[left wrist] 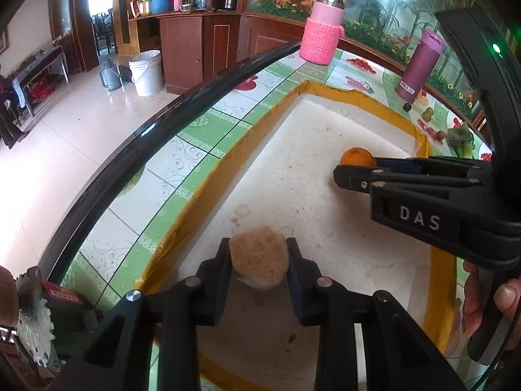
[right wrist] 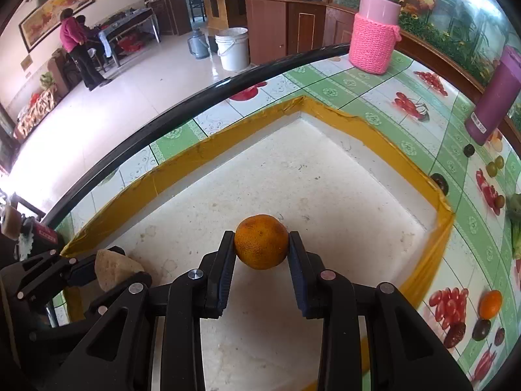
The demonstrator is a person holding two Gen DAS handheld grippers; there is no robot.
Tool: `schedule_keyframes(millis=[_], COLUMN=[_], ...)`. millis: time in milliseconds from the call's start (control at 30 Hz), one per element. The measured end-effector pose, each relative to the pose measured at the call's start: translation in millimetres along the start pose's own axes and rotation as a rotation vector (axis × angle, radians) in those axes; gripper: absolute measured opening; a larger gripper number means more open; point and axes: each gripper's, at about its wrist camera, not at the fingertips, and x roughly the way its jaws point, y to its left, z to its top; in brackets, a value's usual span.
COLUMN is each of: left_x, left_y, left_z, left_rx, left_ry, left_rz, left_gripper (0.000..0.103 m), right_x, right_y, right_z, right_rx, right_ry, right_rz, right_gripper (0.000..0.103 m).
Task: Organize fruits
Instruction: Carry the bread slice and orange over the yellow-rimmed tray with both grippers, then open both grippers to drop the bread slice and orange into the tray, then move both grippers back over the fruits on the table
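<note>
My left gripper (left wrist: 259, 254) is shut on a rough tan-brown fruit with a pale cut underside (left wrist: 259, 255), held just above the white foam tray (left wrist: 325, 137). It also shows in the right wrist view (right wrist: 112, 268) at the left. My right gripper (right wrist: 261, 244) is shut on an orange (right wrist: 261, 241) over the same tray (right wrist: 342, 176). In the left wrist view the orange (left wrist: 357, 157) peeks above the right gripper's fingers (left wrist: 355, 176) at the right.
The tray has a raised yellow-taped rim (right wrist: 374, 133) and sits on a fruit-patterned table cover. A pink knit-sleeved jar (right wrist: 374, 32) and a purple bottle (right wrist: 495, 97) stand beyond the tray. The table's black edge (left wrist: 162, 110) runs on the left.
</note>
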Motion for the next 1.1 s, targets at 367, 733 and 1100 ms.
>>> schedule_keyframes(millis=[367,733,1100], left_x=[-2,-24,-47], left_y=[-9,-6,-17], left_z=[-4,-7,-12], left_rx=[0.052,0.022,0.043], left_ry=[-0.002,-0.039,-0.067], left_rz=[0.049,0.051,0.038], left_gripper=[0.043,0.057,0.062], right_x=[4,-38,-84], right_y=[-7,2,-10], right_z=[-8,-21,-61], right_rx=[0.012,0.015,0.088], right_ry=[0.030,-0.056,-0.123], right_rz=[-0.039,-0.061,-0.081], right_gripper=[0.041,0.041,0.042])
